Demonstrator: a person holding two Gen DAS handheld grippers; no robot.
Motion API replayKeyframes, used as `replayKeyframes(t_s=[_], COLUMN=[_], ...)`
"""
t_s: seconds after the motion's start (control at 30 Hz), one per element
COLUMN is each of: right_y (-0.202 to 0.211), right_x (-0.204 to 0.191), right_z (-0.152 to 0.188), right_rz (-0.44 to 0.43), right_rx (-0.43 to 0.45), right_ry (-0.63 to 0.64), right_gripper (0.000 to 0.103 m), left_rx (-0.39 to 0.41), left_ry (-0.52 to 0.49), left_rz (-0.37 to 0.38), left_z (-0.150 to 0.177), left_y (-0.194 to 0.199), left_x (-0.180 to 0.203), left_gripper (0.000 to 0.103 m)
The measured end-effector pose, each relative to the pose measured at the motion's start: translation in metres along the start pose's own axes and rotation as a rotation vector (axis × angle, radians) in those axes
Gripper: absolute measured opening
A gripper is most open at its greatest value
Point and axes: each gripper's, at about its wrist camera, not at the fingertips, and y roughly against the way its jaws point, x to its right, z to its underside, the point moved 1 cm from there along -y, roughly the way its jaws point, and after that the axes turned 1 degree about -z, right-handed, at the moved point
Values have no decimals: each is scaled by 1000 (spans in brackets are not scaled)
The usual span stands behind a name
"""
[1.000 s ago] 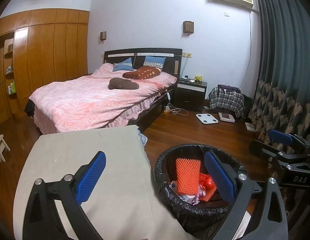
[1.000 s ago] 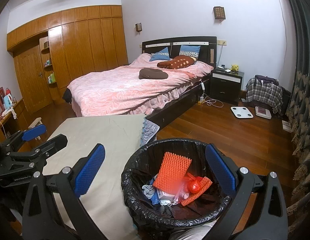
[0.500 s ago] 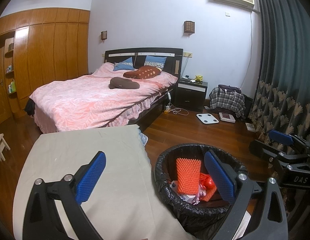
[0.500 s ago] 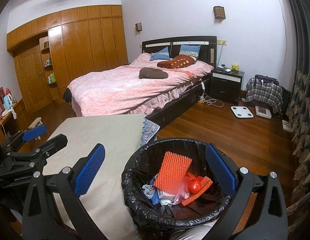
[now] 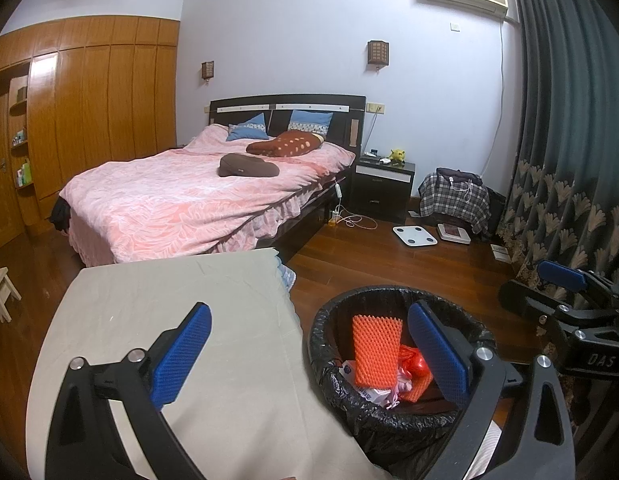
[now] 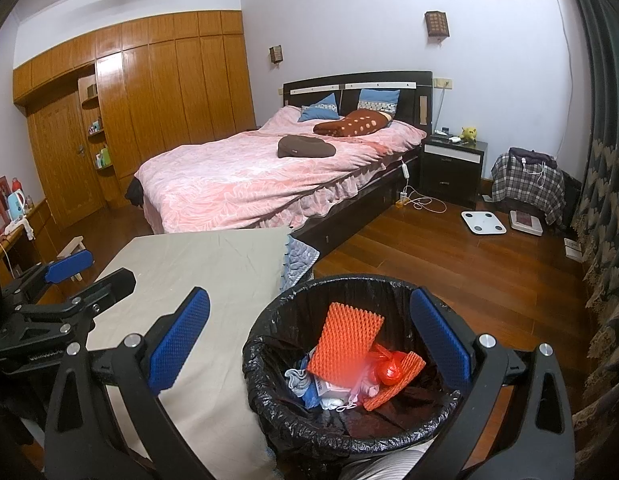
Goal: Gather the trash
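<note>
- Bedroom with a wood floor [image 6: 429, 248]: a pink bed [image 6: 261, 176] at the back, a wooden wardrobe [image 6: 149, 92] along the left wall, dark curtains [image 5: 557, 120] on the right.
- Near the camera, a surface [image 5: 181, 320] under a beige cloth, bare on top.
- Bin [image 6: 277, 364] with a black liner stands just beside the surface's right edge.
- Trash lies inside the bin: an orange foam net [image 6: 345, 344], a red bag [image 6: 389, 368], and white and blue scraps [image 6: 309, 388].
- Left tongs [image 5: 309, 364] are spread wide and hold nothing; one finger is over the surface, the other over the bin.
- Right tongs [image 6: 309, 356] are likewise spread and empty, straddling the bin's near rim.
- Farther off on the floor: a nightstand [image 6: 453, 168], a white scale [image 6: 483, 222], a plaid-draped pile [image 6: 525, 184], a cable [image 6: 425, 204].
</note>
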Motion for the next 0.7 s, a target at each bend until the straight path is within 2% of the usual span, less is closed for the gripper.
replayKeyframes(t_s=[0.7], right_y=[-2], right_x=[-10], right_z=[0], right_rz=[-6], right_rx=[-10], right_ry=[0], right_gripper=[98], left_rx=[-4], left_ry=[1], left_rz=[-3], left_z=[0], left_y=[2], left_x=[-1], left_gripper=[97])
